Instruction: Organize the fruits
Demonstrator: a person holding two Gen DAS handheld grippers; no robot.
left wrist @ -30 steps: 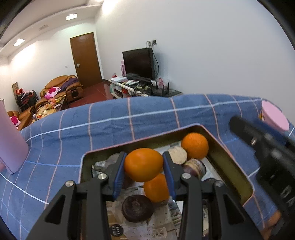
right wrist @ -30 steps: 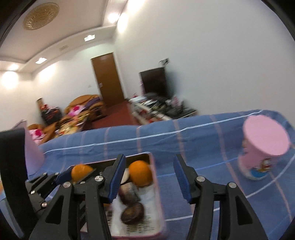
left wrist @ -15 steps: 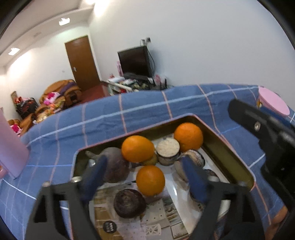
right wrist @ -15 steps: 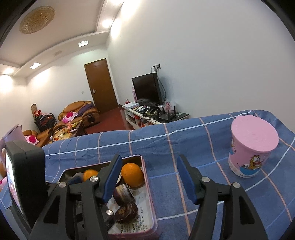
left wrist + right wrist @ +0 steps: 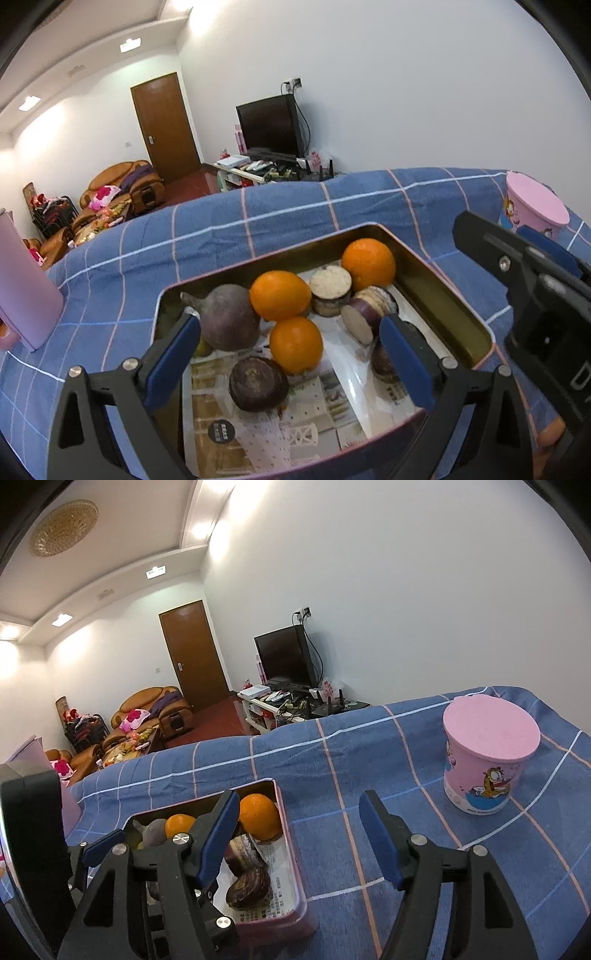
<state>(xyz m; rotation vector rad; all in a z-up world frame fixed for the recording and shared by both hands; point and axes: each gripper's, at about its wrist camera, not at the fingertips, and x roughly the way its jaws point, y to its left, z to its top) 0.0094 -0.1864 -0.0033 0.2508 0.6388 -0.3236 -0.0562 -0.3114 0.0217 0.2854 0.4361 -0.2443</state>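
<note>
Right now both claws hang empty with jaws spread wide. Three round oranges (image 5: 295, 345) lie inside the shallow rectangular metal tin (image 5: 443, 306), on the blue checked cloth (image 5: 288, 218), directly ahead of and below the left gripper (image 5: 288, 345), which is nearer. The right gripper (image 5: 299, 834) hovers off the tin's right edge. Only the right view shows the lidded pink cartoon tub (image 5: 487, 764) whole, near the cloth's far right corner.

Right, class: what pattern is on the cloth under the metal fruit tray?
Blue cloth with a wide check of white and pink lines; clearest in the right wrist view.
</note>
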